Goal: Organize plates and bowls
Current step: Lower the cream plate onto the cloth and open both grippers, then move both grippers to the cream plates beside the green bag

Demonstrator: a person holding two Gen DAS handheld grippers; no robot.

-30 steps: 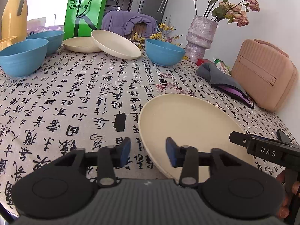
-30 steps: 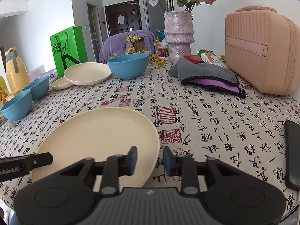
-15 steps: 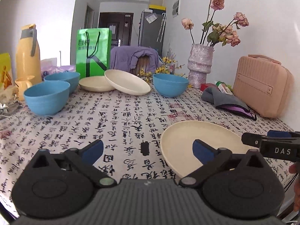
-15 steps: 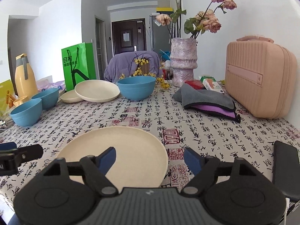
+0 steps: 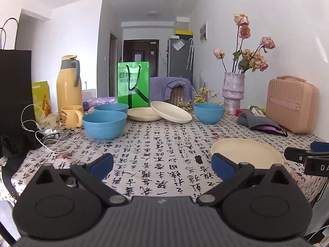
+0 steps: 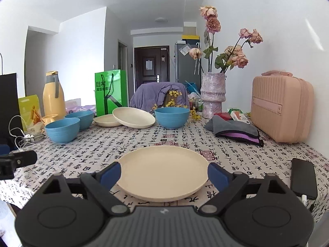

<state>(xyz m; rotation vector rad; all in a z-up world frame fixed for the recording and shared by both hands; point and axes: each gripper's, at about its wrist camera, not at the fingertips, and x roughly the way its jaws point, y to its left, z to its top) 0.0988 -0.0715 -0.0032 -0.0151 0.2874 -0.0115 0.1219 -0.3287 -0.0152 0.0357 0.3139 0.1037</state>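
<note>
Right wrist view shows my right gripper (image 6: 162,175) with its jaws spread wide, having just been opening; the nearest cream plate (image 6: 162,175) lies flat on the tablecloth (image 6: 236,152) ahead of the blue fingertips (image 6: 217,177), seen in the gap between them, and the pads do not press on it. From the left wrist view my left gripper (image 5: 162,164) is also spread as wide as it goes, with only printed cloth between its fingers, and that same plate sits off to its right, partly behind the right-hand pad. The tip of my other tool (image 5: 306,158) pokes in at the right edge there. Further back, two more cream plates (image 6: 133,117) rest together, one tilted with its edge on the other, and a blue bowl (image 6: 172,117) stands just beside them to the right. Two other blue bowls (image 6: 62,129) stand close together toward the left side, near a yellow jug (image 6: 53,96) and a yellow mug (image 5: 71,116). A green bag (image 6: 110,92) stands behind the plates. On the right side sit a vase of dried roses (image 6: 212,94), a grey and purple cloth (image 6: 234,128), a pink case (image 6: 281,107) and a dark phone (image 6: 303,177) near the table edge.
</note>
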